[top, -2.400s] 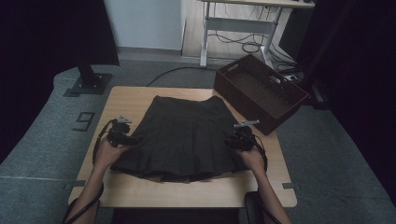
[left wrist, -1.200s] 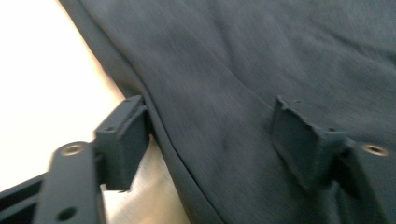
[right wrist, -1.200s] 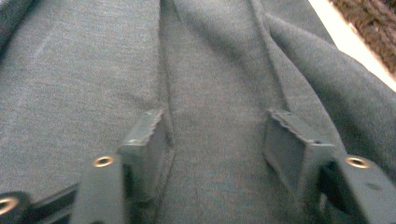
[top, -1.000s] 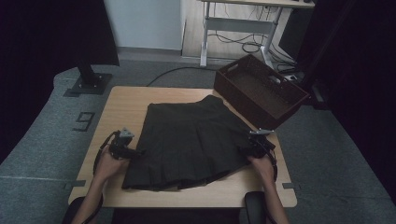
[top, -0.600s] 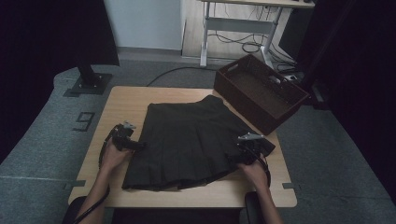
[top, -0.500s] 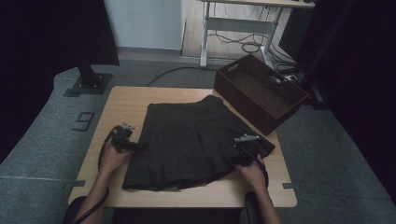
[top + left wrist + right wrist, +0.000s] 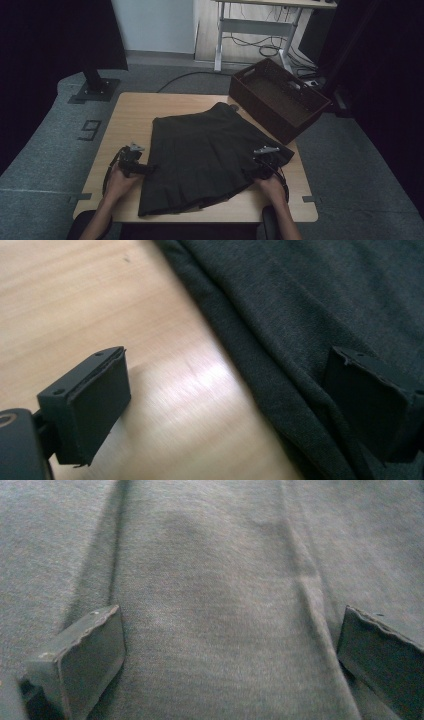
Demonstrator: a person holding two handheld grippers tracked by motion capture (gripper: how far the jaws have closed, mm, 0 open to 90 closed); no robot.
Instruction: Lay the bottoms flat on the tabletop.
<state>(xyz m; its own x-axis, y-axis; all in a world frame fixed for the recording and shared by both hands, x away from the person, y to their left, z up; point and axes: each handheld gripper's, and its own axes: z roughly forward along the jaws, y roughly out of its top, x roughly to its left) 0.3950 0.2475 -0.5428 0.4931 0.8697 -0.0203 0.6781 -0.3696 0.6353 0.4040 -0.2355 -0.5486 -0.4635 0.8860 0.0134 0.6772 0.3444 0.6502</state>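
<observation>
On the table (image 7: 125, 120), both tongs gape: left tongs (image 7: 148, 170) astride the skirt (image 7: 200, 150) edge, right tongs (image 7: 230, 665) over cloth.

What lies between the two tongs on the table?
In the high view, the dark pleated skirt spreads flat between the left tongs and the right tongs. Both stand open at its side edges.

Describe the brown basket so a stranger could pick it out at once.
Start at the light wooden table with the dark grey pleated skirt spread on it. Off its far right corner sits the dark brown woven rectangular basket. It is the one open-topped, handled container there, set askew.
</observation>
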